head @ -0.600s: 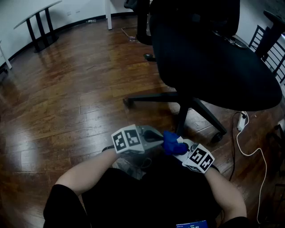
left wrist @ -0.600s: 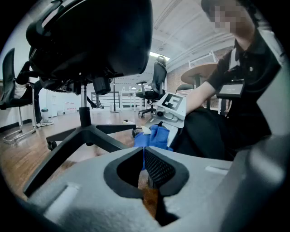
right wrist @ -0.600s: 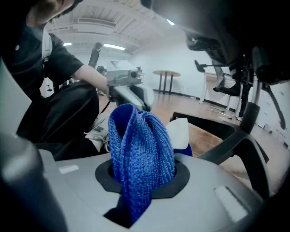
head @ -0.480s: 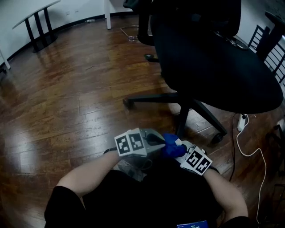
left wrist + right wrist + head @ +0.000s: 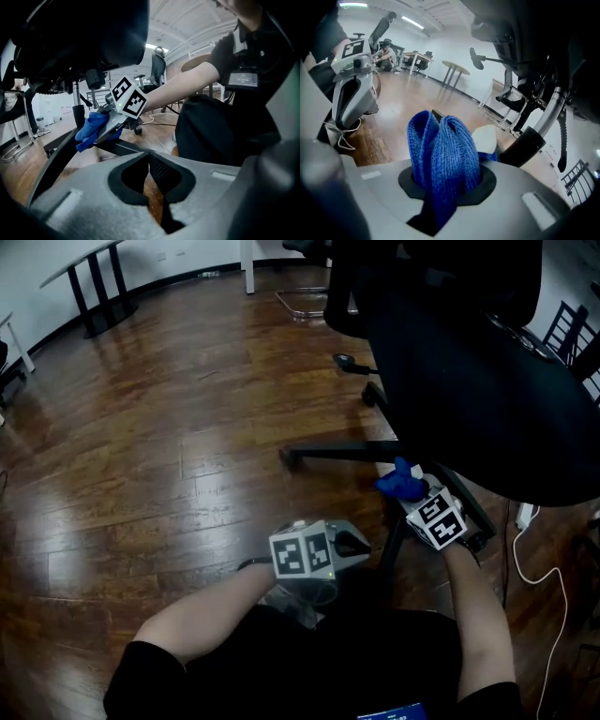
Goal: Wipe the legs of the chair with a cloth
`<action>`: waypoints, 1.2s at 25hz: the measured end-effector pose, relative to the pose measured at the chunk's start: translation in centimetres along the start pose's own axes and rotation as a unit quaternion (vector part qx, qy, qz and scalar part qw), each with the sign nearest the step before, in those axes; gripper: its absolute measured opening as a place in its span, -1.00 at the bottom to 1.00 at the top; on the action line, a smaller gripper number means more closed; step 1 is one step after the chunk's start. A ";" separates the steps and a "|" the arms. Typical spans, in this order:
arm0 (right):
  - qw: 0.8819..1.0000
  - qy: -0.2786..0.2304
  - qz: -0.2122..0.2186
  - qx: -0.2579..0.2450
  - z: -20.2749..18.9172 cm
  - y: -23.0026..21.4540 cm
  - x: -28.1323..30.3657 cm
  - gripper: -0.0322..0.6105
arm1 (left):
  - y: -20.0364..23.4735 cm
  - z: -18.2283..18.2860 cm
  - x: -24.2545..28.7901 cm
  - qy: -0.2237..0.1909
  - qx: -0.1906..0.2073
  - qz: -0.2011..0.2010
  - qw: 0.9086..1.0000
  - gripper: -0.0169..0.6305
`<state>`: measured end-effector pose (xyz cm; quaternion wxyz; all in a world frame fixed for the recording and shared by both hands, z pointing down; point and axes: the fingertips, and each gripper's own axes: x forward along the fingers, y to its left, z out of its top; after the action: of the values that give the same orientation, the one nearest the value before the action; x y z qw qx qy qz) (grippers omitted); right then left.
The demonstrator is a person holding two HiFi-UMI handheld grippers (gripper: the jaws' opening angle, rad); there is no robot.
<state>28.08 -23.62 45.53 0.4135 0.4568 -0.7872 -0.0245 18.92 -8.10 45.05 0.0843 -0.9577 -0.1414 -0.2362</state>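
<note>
Right claw [image 5: 413, 495] gripped the blue cloth [image 5: 397, 482] at the inner end of a black chair leg [image 5: 336, 454]; left claw [image 5: 362, 543] was shut and empty nearby; judged firm outward strokes along the leg would clean best.

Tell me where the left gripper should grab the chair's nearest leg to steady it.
Mid-span of the near chair leg, probably, away from the blue cloth in the right gripper. Come from its left, where the left gripper sits shut and empty; open it first. The bar is slim and straight, so jaws can span it crosswise.
</note>
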 end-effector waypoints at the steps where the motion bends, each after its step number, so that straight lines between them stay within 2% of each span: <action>1: 1.000 -0.002 -0.001 -0.003 -0.1 0.5 -0.1 -0.63 | 0.2 0.0 -0.1 0.000 0.001 0.002 1.000 -0.94; 4: 1.000 0.001 0.021 -0.018 -1.2 4.2 -1.4 -0.64 | 0.0 0.3 -0.3 0.007 0.019 0.003 1.000 -0.94; 7: 0.996 0.003 0.087 -0.017 -1.8 10.1 -3.6 -0.63 | -0.8 0.5 -0.6 0.015 0.045 -0.006 0.999 -0.94; 10: 0.986 0.009 0.164 -0.029 -2.5 16.3 -6.1 -0.63 | -1.8 0.4 -0.8 0.025 0.057 -0.028 0.998 -0.94; 12: 0.979 0.020 0.194 -0.053 -3.0 19.2 -7.2 -0.62 | -2.6 0.2 -0.9 0.037 0.067 -0.045 0.996 -0.94; 13: 0.978 0.026 0.196 -0.068 -3.1 19.8 -7.3 -0.62 | -2.8 0.1 -1.0 0.041 0.070 -0.049 0.995 -0.94; 15: 0.977 0.038 0.187 -0.090 -3.1 19.4 -7.0 -0.64 | -2.8 0.0 -1.1 0.041 0.070 -0.049 0.995 -0.94; 17: 0.981 0.047 0.169 -0.082 -3.0 17.4 -6.0 -0.64 | -2.4 0.4 -1.3 0.031 0.065 -0.042 0.997 -0.94; 23: 0.995 0.056 0.072 -0.024 -1.5 5.4 -1.2 -0.64 | -2.0 1.3 -0.7 0.001 0.053 -0.047 0.997 -0.94; 26: 0.996 0.080 0.012 -0.027 -1.2 0.2 0.8 -0.64 | -2.1 0.9 0.1 0.003 0.055 -0.055 0.997 -0.94; 28: 0.995 0.094 -0.010 -0.037 -1.0 -1.0 1.6 -0.63 | -1.9 0.4 0.3 0.008 0.052 -0.057 0.997 -0.94; 30: 0.993 0.101 -0.011 -0.060 -0.8 -0.3 1.7 -0.63 | -1.5 0.1 0.0 0.013 0.048 -0.051 0.997 -0.94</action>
<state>28.46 -24.75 46.98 0.5174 0.4399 -0.7334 -0.0298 18.49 -6.62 45.13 0.1201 -0.9407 -0.2005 -0.2458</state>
